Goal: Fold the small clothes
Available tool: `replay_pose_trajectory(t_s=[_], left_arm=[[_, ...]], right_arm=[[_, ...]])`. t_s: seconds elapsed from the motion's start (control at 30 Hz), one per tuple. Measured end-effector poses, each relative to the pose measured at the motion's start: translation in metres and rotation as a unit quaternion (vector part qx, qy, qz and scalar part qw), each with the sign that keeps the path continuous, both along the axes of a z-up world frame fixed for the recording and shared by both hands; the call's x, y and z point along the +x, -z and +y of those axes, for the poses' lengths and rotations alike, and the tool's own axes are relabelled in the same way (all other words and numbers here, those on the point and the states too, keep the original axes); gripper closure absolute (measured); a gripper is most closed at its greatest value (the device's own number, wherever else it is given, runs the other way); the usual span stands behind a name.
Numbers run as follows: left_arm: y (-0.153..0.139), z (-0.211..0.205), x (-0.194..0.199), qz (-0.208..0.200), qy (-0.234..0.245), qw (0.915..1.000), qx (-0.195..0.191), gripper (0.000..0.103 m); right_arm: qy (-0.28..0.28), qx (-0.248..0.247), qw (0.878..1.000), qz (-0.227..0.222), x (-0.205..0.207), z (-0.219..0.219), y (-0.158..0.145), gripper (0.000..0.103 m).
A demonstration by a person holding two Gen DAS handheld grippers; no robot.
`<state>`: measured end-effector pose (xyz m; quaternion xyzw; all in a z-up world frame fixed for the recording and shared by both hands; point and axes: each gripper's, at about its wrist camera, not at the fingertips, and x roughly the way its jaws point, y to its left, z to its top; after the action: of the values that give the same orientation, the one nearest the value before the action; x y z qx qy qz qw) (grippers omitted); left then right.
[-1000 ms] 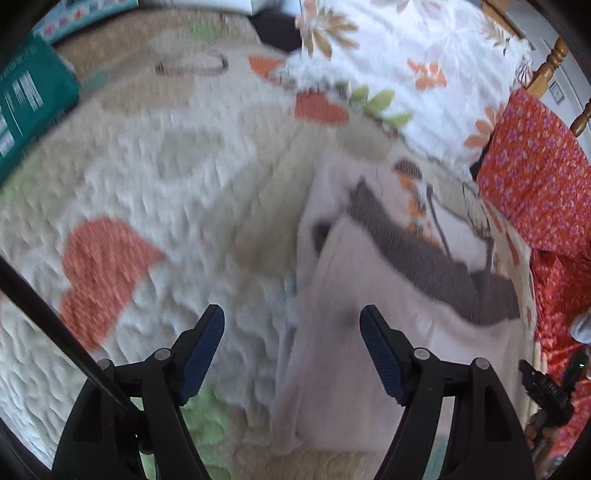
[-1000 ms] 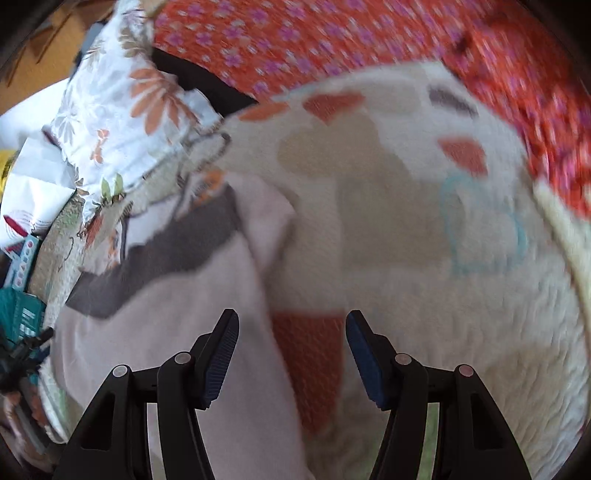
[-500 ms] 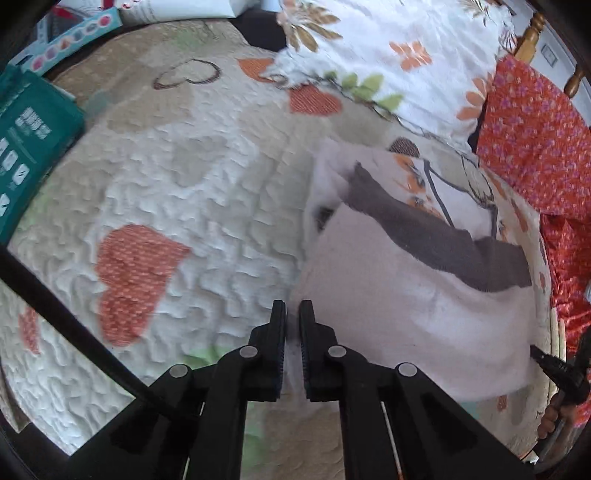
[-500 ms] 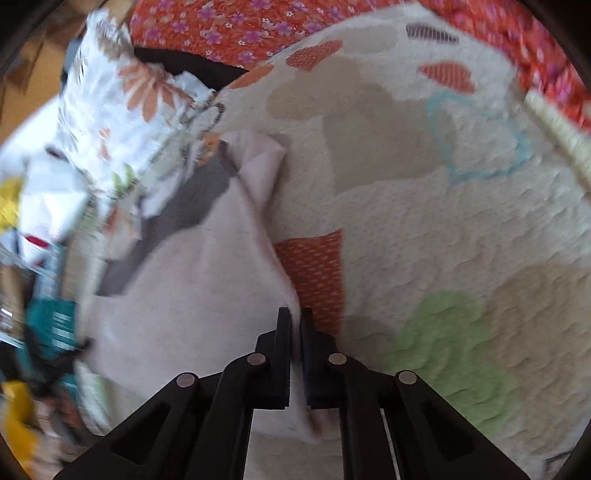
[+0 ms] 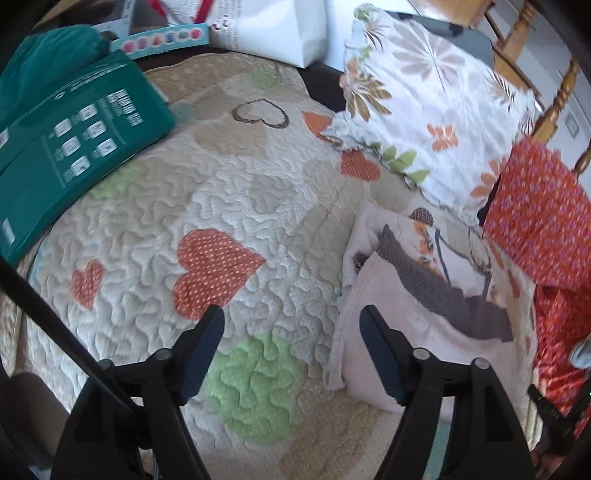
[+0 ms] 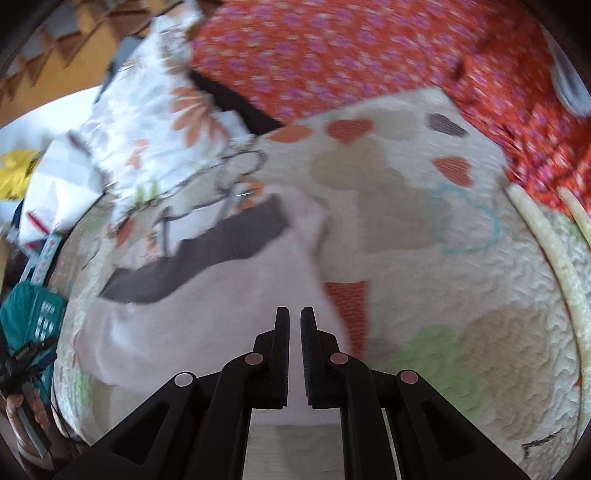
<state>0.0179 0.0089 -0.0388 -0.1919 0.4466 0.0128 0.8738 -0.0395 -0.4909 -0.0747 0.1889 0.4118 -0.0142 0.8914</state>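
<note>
A small pale pink garment (image 5: 417,332) with a dark grey band lies folded on the heart-patterned quilt (image 5: 236,206). In the left wrist view it lies at the right. My left gripper (image 5: 291,347) is open and empty above the quilt, its right finger beside the garment's left edge. In the right wrist view the garment (image 6: 207,317) lies left of centre. My right gripper (image 6: 294,325) has its fingers nearly together over the garment's right edge. I cannot tell whether cloth is pinched between them.
A floral pillow (image 5: 428,110) and an orange patterned cloth (image 5: 539,221) lie behind the garment. A green package (image 5: 70,155) sits at the left on the quilt. A wooden chair (image 5: 554,107) stands at the far right. White bags (image 5: 273,26) are at the back.
My left gripper was shut at the garment's left edge half a second ago and is now open and drawn back. My right gripper stays closed. The garment lies flatter.
</note>
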Motion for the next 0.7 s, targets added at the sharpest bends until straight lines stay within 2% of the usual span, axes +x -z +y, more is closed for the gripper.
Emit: replay_pose_trajectory(t_s=[0.27, 0.4, 0.5, 0.63, 0.7], left_arm=[[0.009, -0.001, 0.011, 0.006, 0.009, 0.9993, 0.035, 0.026], [0.003, 0.006, 0.023, -0.004, -0.006, 0.9992, 0.039, 0.026], [-0.007, 0.008, 0.037, -0.019, -0.021, 0.998, 0.057, 0.026], [-0.011, 0.009, 0.05, -0.023, -0.023, 0.9972, 0.067, 0.026], [-0.009, 0.01, 0.053, -0.017, -0.023, 0.9978, 0.059, 0.026]], right_arm=[[-0.102, -0.042, 0.994, 0.005, 0.017, 0.095, 0.015, 0.093], [-0.163, -0.071, 0.984, 0.004, 0.019, 0.143, 0.027, 0.093], [-0.2, -0.095, 0.975, 0.005, 0.02, 0.178, 0.033, 0.092], [-0.235, -0.108, 0.966, 0.002, 0.024, 0.219, 0.04, 0.09], [-0.25, -0.118, 0.961, 0.007, 0.027, 0.239, 0.043, 0.088]])
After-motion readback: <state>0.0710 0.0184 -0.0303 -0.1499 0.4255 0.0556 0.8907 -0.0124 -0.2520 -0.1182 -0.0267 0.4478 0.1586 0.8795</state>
